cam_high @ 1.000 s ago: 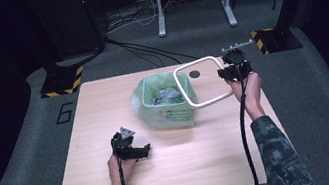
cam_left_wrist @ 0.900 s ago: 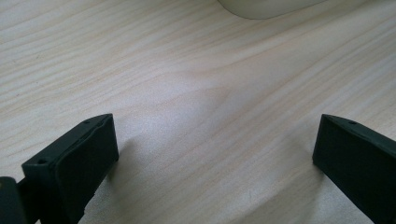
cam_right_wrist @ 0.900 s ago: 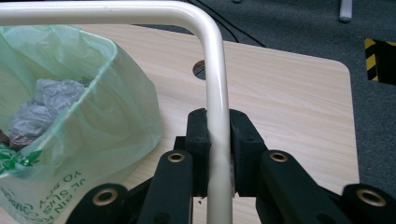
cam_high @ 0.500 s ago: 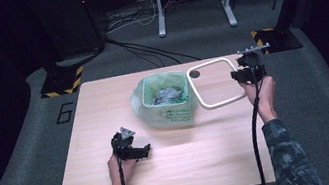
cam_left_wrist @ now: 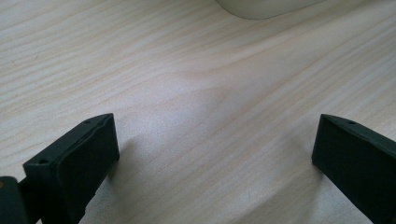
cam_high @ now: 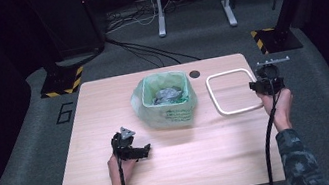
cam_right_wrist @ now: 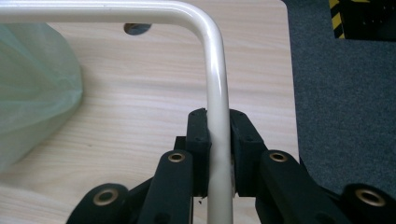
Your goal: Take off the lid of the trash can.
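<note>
The white frame [cam_high: 233, 92], a rounded-square loop of smooth tube, lies flat on the tabletop [cam_high: 176, 171] just ahead of the right claw [cam_high: 260, 87], which is clamped on the loop's near side bar. In the right gripper view the jaws are closed tight on the tube [cam_right_wrist: 217, 140], with the bar running straight up from between them and bending away at a rounded corner beyond. By its look, the frame should be stiff and light, easy to carry by one bar, but the glossy round tube could twist or slide in a flat-jawed grip, so a hold on a straight run, away from the corners, seems the soundest, as here.

The left claw [cam_high: 134, 151] rests low over bare wood, well apart from the frame and near the bin. Its jaws stand wide apart with nothing between them, only tabletop grain [cam_left_wrist: 210, 116] ahead.

Counted: one frame, one small bin [cam_high: 165, 100] lined with a green bag, standing between the two claws and nearer the frame's far side from the right claw, and some crumpled grey stuff inside it, too small to tell. One round hole [cam_high: 194, 74] sits in the tabletop beyond the frame. Two claws, one in each hand.
</note>
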The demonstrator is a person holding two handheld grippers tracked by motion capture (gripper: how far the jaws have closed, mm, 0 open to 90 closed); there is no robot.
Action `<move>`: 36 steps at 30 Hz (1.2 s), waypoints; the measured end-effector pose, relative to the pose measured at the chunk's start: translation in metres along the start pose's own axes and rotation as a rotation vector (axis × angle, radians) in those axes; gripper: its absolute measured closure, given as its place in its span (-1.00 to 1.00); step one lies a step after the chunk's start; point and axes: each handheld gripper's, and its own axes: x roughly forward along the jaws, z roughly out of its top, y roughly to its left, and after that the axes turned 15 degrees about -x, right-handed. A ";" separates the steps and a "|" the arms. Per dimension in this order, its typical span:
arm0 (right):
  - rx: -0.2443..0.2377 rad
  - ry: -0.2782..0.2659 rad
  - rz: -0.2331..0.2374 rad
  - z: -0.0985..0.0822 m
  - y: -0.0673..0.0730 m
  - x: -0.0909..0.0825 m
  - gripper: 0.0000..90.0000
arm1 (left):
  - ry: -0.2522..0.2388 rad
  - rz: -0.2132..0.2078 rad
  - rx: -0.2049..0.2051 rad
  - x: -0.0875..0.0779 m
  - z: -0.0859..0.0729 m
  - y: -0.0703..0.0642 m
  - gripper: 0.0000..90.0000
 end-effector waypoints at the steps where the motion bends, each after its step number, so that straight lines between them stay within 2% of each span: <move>1: 0.008 0.002 -0.002 -0.004 -0.001 0.002 0.78 | 0.000 0.000 0.000 0.000 0.000 0.000 -0.99; 5: 0.036 0.024 -0.006 -0.018 -0.004 0.012 0.78 | 0.002 0.001 0.002 0.000 0.000 0.000 -0.99; 15: 0.067 0.088 -0.029 -0.052 -0.003 0.035 0.78 | 0.002 0.000 0.002 0.000 0.000 0.000 -0.99; 26: 0.041 0.170 -0.078 -0.074 0.009 0.059 0.77 | 0.002 0.001 0.002 0.000 0.000 0.000 -0.99; 30: 0.042 0.190 -0.088 -0.080 0.010 0.064 0.77 | 0.002 0.001 0.001 0.000 0.000 0.000 -0.99; 36: 0.043 0.187 -0.103 -0.087 0.010 0.068 0.75 | 0.001 0.003 0.000 0.000 0.000 0.000 -0.99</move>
